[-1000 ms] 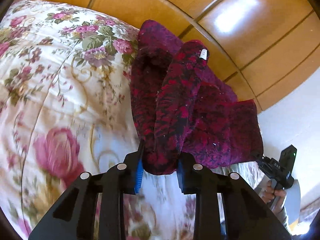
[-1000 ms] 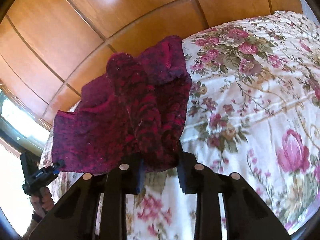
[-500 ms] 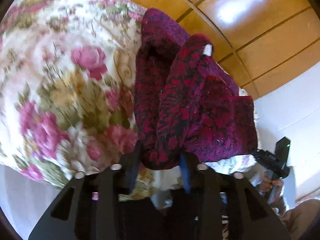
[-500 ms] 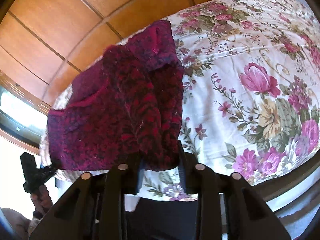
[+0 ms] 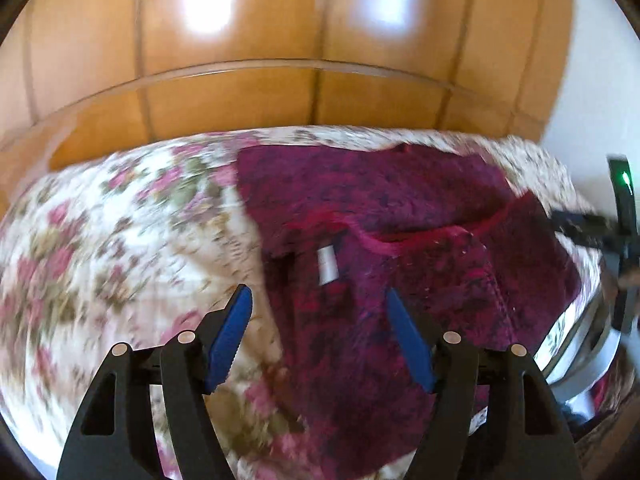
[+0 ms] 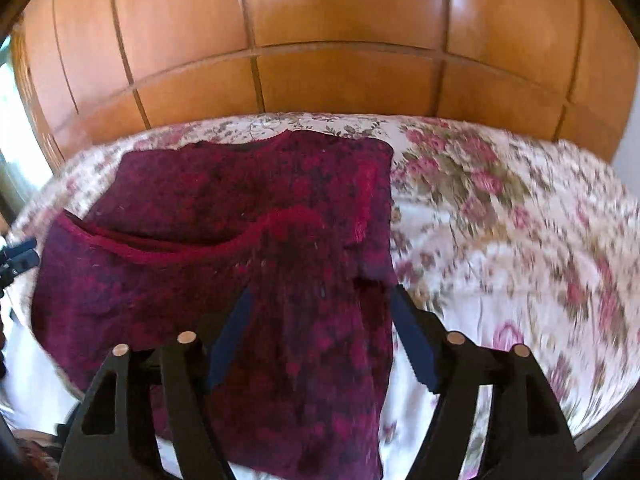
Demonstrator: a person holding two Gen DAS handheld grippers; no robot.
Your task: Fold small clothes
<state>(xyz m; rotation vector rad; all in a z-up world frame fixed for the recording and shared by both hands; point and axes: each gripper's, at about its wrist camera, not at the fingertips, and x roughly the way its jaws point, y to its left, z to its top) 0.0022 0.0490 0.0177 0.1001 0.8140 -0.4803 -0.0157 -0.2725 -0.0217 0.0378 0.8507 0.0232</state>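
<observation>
Closest to us, at the bottom of each wrist view, we see our two grippers, both with jaws standing apart and nothing pressed between the pads. The left gripper (image 5: 318,320) has just been opening; its blue pads (image 5: 230,332) frame the near left corner of the sweater (image 5: 400,240), but we cannot see them touching it. The right gripper (image 6: 320,320) has likewise just been opening, and the near right part of the sweater (image 6: 248,248) lies in view between its dark pads (image 6: 412,340), apparently free.

Just beyond the fingers, the dark red knitted sweater lies on the bedspread (image 5: 120,240), a pale cover printed with pink roses. It looks folded over on itself: a bright red knitted edge curves across the middle, and a small white label (image 5: 327,266) shows near that edge in the left view. Its near end reaches the front edge of the bed.

Farthest away, behind the bed, stands a wall of glossy wooden panels (image 6: 340,20).

We judge that a fold has just been laid down and let go. To do this step well, we should lift both grippers straight clear so no pad snags the loose knit and drags the fold open, then check that the side edges line up before taking hold again.
</observation>
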